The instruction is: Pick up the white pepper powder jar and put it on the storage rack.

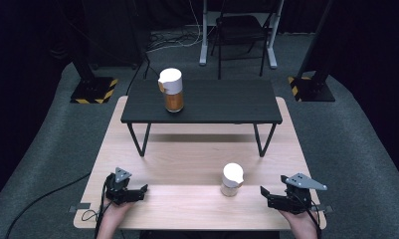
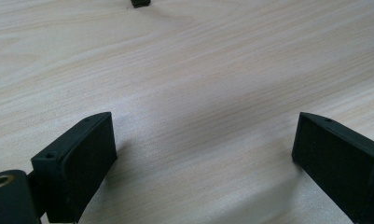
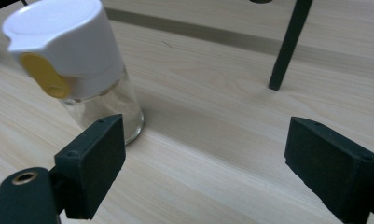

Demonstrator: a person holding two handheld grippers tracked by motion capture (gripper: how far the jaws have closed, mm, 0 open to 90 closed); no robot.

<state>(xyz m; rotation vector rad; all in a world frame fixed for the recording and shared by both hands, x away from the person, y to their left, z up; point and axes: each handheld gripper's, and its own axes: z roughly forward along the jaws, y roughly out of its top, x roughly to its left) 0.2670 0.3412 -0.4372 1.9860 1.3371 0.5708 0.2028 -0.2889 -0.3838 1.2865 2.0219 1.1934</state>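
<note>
Overhead, high view: listed first, then each gripper view in turn.
Table: pale wooden table with a light grain [image 1: 187, 164], long side toward the person.
Raised stand: low black rectangular shelf on thin black legs [image 1: 222, 102], standing on the far half of the pale table.
Far jar: clear glass spice jar with orange-brown contents and a white flip cap [image 1: 172, 90], upright on the left part of the black shelf.
Near jar: small clear glass shaker jar with a white flip cap and pale contents [image 1: 232, 180], upright on the pale table, right of centre, near the front edge.
Left gripper: black two-jaw hand-held gripper [image 1: 143, 191], low over the front left of the table, well apart from both jars.
Right gripper: black two-jaw hand-held gripper with a grey three-cornered plate [image 1: 264, 194], at the front right, pointing toward the near jar, close to it but apart.

Left gripper view
Jaws: spread wide, nothing between them.
Ground: bare pale wood [image 2: 198, 93] beneath and ahead.

Right gripper view
Jaws: spread wide, nothing between the pads.
Near jar: white cap with a yellow tab at its side [image 3: 77, 60], up and left of the left-hand jaw, outside the gap; contact with that jaw cannot be told.
Shelf leg: thin black leg [image 3: 287, 46] planted on the wood farther back.
</note>
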